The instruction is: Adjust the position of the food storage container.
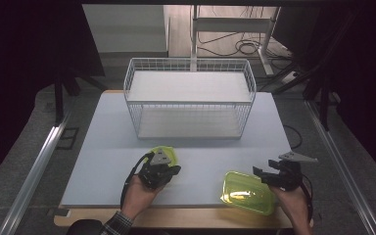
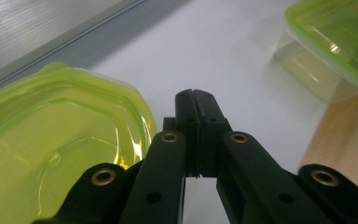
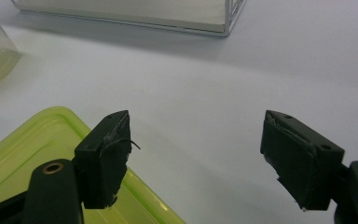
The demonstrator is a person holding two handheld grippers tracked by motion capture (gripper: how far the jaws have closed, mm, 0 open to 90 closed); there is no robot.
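The left gripper [image 1: 165,168] has its two black jaws pressed fully together, with nothing between them. In the left gripper view the joined tips [image 2: 196,105] point out over bare white table [image 1: 107,147]. Just beside them, on the left of that view, lies a translucent yellow-green plastic container with a rounded, many-sided rim [image 2: 51,140]; its edge reaches close to the jaws, but whether it touches them I cannot tell. From the high view the same container [image 1: 169,154] peeks out from just beyond the left gripper.

The right gripper [image 1: 267,172] stands with its jaws spread wide and holds nothing. In the right gripper view bare table shows between the two pads [image 3: 107,158]. A rectangular clear plastic box with a yellow-green lid [image 1: 247,192] sits at the near edge of the table just beside this gripper, towards the other hand. In the right gripper view, the left jaw hangs over a corner of that lid [image 3: 32,144], whether touching I cannot tell.

Beyond both grippers, well apart, stands a white wire basket shelf [image 1: 190,100].
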